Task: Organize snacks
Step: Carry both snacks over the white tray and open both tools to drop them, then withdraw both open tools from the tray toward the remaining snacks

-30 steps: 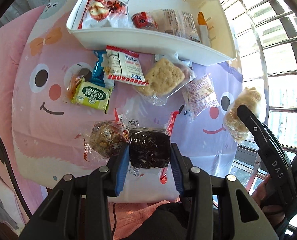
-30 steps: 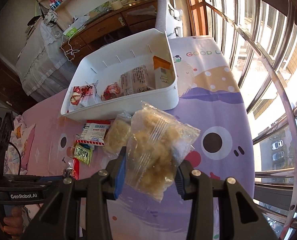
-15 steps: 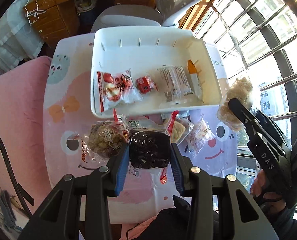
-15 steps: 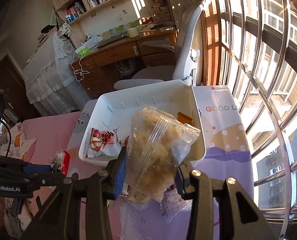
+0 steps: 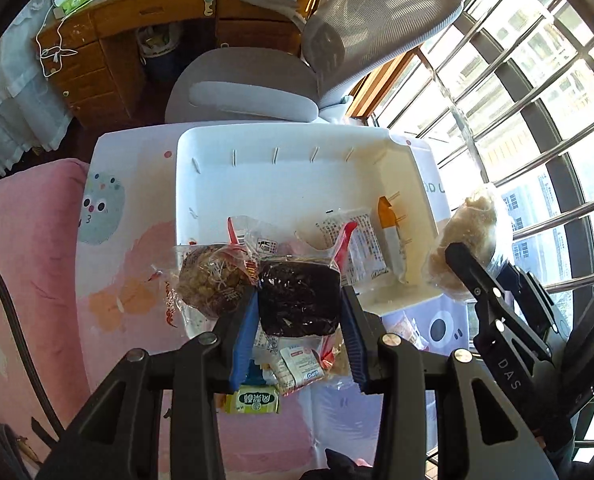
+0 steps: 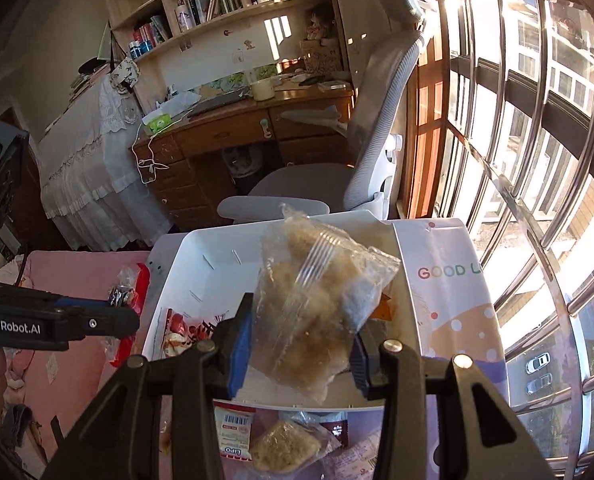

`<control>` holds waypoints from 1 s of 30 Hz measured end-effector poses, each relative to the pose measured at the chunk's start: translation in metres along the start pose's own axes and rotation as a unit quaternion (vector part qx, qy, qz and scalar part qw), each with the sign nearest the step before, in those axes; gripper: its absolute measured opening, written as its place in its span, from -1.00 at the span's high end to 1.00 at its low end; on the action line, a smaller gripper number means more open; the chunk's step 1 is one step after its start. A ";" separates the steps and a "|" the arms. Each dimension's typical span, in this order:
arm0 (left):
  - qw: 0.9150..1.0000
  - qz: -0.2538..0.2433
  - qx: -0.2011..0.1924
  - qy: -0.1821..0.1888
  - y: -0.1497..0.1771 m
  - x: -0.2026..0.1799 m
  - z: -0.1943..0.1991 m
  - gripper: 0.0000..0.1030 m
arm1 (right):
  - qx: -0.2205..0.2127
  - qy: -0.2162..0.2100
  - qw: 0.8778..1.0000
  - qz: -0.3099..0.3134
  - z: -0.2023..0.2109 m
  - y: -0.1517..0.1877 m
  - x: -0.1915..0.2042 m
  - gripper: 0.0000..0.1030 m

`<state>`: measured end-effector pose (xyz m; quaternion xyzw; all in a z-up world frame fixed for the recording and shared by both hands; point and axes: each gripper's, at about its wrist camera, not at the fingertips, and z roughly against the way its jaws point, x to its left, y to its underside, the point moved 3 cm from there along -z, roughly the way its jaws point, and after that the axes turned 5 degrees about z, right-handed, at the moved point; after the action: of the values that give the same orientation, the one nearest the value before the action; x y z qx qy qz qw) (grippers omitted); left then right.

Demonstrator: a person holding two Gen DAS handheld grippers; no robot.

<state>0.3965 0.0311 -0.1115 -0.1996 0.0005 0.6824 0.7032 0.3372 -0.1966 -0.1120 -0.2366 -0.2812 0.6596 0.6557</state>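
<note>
1. The dark snack pack point(image 5: 299, 300) is pinched across its block between the blue pads of the left gripper point(image 5: 299, 312), and a second pack of pale, stringy snack point(image 5: 213, 280) hangs joined to it at its 9 o'clock side; both are carried above the near edge of the white tray point(image 5: 289, 168).
2. The dark block is judged light and fairly firm, while its clear wrapper is thin and slippery; a hold across the block itself is judged safer than one on the loose film edges.
3. The hanging pack is not gripped and is judged likely to swing or tear away at the seam.
4. The clear bag of crumbly golden snack point(image 6: 317, 308) is clamped at its lower half by the right gripper point(image 6: 301, 344), above the tray's right part.
5. This bag is judged light, soft and fragile: hard squeezing is likely to crush the pieces.
6. Inside the tray, a red-printed packet point(image 6: 177, 328) is seen at 9 o'clock of the bag, and an orange-and-white stick point(image 5: 391, 240) lies near the right wall.
7. On the cartoon-printed table cover point(image 6: 449, 280), more packets point(image 6: 233, 432) remain at 6 o'clock, below the tray.
</note>
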 end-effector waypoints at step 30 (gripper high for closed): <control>0.999 -0.001 -0.050 0.002 0.038 -0.017 0.028 -0.04 | 0.036 0.009 0.998 -0.045 0.030 0.033 -0.028 -0.25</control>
<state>0.3514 0.0223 -0.0918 -0.2358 -0.0323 0.6804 0.6931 0.2933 -0.2253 -0.1146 -0.2058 -0.2618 0.6369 0.6954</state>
